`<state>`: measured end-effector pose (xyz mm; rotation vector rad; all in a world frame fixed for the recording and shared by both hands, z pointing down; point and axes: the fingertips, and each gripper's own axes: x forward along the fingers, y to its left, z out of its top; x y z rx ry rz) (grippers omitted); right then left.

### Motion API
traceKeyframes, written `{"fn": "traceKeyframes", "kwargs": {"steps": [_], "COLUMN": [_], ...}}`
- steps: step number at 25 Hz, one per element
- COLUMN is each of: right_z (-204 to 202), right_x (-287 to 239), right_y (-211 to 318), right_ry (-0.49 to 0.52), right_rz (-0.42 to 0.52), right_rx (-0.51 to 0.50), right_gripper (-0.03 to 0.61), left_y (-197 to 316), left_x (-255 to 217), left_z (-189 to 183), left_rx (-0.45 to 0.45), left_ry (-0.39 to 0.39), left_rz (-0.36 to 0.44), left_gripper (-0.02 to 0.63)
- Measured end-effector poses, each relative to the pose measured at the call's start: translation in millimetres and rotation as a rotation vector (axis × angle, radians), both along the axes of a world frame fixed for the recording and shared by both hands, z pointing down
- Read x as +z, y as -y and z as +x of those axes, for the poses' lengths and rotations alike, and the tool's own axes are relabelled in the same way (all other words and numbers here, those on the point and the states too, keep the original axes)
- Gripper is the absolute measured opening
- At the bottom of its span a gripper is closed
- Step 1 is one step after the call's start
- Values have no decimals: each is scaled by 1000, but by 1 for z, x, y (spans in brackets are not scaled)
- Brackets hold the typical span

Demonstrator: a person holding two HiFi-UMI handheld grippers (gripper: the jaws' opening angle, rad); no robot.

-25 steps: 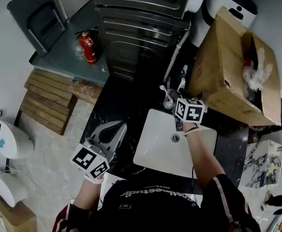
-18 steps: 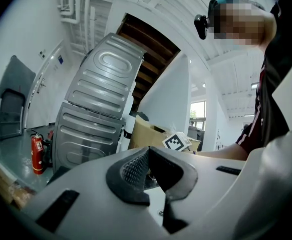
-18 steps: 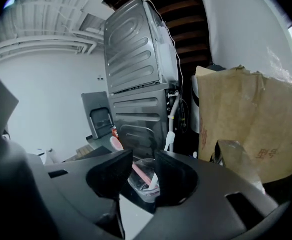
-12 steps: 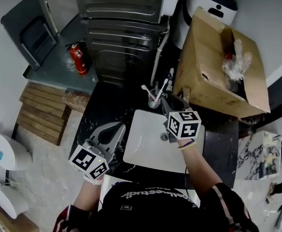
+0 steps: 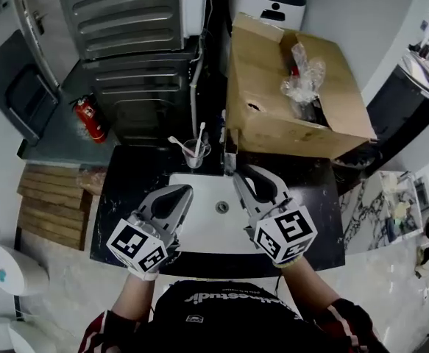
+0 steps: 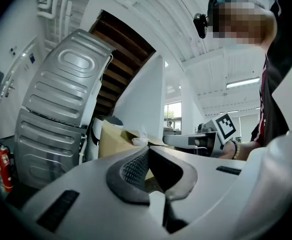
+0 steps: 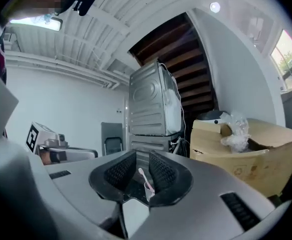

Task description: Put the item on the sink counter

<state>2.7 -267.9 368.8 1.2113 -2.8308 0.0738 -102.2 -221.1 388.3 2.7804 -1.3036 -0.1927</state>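
Cup (image 5: 194,155) behind sink (image 5: 207,234), cardboard box (image 5: 266,87) right of cup

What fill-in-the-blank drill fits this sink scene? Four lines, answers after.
1. The glass cup behind the sink holds ____.
2. The fire extinguisher on the floor is coloured ____.
3. Crumpled clear plastic sits in the open ____ box.
4. The left gripper has its fingers ____, with nothing between them.

Missing words: toothbrushes; red; cardboard; shut.
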Motion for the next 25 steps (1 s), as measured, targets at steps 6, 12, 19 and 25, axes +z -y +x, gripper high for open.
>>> {"fn": "traceKeyframes", "kwargs": {"steps": [6,12,19,25], "right_z": [64,99,103,98], "right_x": [4,15,14,18], "right_y": [-36,-50,-54,-55], "right_ry": [60,64,57,61], "right_rz": [-30,-47,-36,-48], "right_rx": [58,109,92,68], "right_gripper": [45,37,37,37], "left_y": [0,-2,-3,-3], "left_x": [-7,-8,-4,-6], "left_z": [65,102,105,103], "left_rx": [103,154,150,117], "left_ry": [16,39,46,39], "left_rz": [25,32,17,9], "left_gripper": [14,15,14,15]}}
